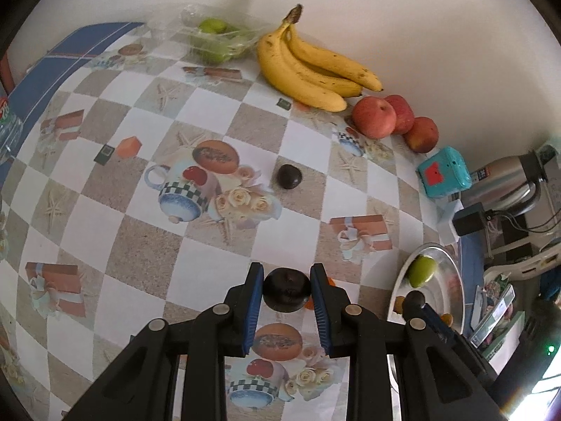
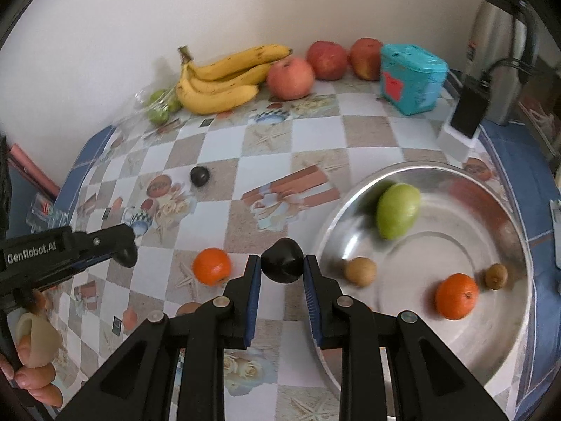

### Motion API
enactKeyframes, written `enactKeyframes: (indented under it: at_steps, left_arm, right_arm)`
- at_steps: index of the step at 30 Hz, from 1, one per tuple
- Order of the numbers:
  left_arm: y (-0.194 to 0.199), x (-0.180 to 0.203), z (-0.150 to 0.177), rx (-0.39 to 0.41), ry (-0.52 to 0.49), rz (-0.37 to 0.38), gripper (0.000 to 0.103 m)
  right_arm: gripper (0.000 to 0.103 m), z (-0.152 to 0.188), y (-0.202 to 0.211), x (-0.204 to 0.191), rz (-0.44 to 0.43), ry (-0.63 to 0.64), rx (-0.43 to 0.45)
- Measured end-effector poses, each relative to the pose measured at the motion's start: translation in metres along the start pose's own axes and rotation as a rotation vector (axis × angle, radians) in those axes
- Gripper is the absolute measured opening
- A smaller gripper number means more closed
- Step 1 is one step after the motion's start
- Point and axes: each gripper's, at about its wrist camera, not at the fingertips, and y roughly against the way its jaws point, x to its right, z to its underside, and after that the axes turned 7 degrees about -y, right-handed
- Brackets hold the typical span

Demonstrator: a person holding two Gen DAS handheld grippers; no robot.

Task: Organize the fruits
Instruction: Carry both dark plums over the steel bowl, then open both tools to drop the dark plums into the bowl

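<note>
A: Each gripper carries one dark plum. Left gripper (image 1: 286, 289), jaws clenched on a plum (image 1: 286, 289); right gripper (image 2: 282, 261), jaws clenched on a second plum (image 2: 282, 260) just left of the steel bowl (image 2: 519, 231). How should they handle?

B: Judged light, smooth-skinned, easily bruised; grip across the widest part, gently. The right plum's long axis runs roughly upright, its narrower end up. A third plum (image 2: 200, 176) lies loose on the far table (image 2: 368, 129), orientation unclear
</note>
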Motion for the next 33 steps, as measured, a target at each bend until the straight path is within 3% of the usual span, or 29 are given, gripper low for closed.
enactKeyframes:
  at_steps: [21, 26, 33]
  left_arm:
    - [-0.017, 0.114, 0.033, 0.008, -0.285, 0.062, 0.029]
    - [-0.030, 0.130, 0.042, 0.011, -0.332, 0.082, 0.029]
    - [-0.042, 0.134, 0.047, 0.009, -0.317, 0.109, 0.029]
  right_arm:
    - [0.025, -0.004, 0.034, 0.118, 0.112, -0.282, 0.073]
    - [0.026, -0.004, 0.032, 0.122, 0.114, -0.282, 0.078]
    - [0.026, -0.001, 0.021, 0.118, 0.110, -0.253, 0.057]
